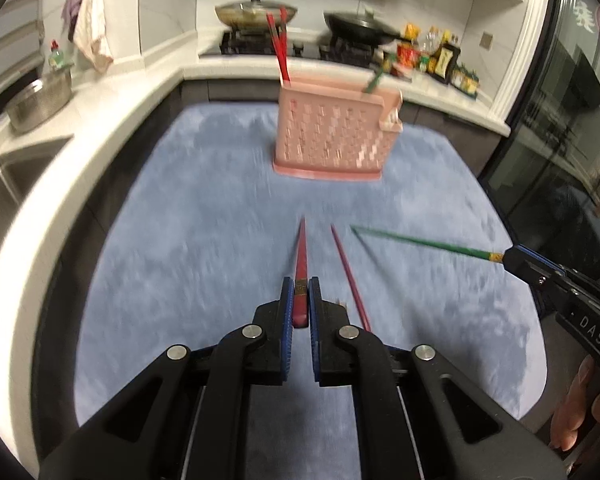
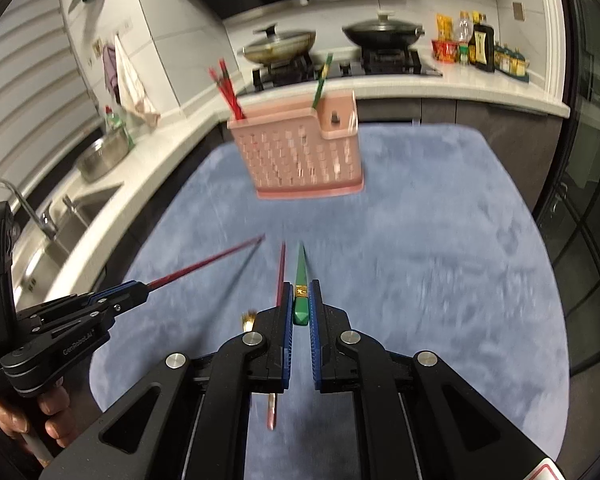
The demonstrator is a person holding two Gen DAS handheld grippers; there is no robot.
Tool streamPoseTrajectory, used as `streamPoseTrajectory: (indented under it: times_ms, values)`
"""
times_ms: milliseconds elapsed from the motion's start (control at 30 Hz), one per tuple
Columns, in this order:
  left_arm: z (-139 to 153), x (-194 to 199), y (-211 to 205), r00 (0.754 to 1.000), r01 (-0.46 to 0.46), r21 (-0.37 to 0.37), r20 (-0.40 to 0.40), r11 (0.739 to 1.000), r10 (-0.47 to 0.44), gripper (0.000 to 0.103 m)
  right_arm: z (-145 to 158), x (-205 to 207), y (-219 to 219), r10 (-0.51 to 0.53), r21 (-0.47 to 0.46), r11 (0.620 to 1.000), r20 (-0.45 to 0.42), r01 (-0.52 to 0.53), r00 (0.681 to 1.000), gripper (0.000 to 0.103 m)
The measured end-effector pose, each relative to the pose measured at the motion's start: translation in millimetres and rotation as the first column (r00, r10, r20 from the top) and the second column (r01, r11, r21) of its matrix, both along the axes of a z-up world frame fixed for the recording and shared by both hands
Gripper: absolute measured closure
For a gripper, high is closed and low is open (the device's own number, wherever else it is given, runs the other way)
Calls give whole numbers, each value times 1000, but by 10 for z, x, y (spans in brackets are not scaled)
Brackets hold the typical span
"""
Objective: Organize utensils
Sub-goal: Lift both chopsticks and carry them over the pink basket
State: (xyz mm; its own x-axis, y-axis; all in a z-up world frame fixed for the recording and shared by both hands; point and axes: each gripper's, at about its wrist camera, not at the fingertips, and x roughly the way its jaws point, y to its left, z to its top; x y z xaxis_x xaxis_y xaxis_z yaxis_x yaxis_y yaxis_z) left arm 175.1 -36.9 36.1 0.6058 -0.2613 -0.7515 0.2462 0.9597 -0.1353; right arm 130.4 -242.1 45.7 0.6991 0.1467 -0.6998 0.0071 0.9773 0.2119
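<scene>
The left gripper (image 1: pixel 299 292) pinched a red chopstick (image 1: pixel 301 256) by its thick end, and the right gripper (image 2: pixel 300 294) pinched a green chopstick (image 2: pixel 301 276) the same way. A dark red chopstick (image 1: pixel 350 276) lay on the blue tabletop (image 1: pixel 180 240) between them. The pink holder (image 1: pixel 334 136) stood at the far side, with red and green chopsticks inside.
</scene>
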Motion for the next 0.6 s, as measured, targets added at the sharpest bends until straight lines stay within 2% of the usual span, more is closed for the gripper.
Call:
streamPoseTrajectory:
  times_ms: [267,600]
  values:
    - [530,384,40,992,-24,-17,122,1000,26,96,449,352,-143,-15,6,1000,103,14,995,96]
    - [1205,883,-76,968,-15,-33,248,999,23,96,895,798,-255,-39,20,999,206,35,978,96]
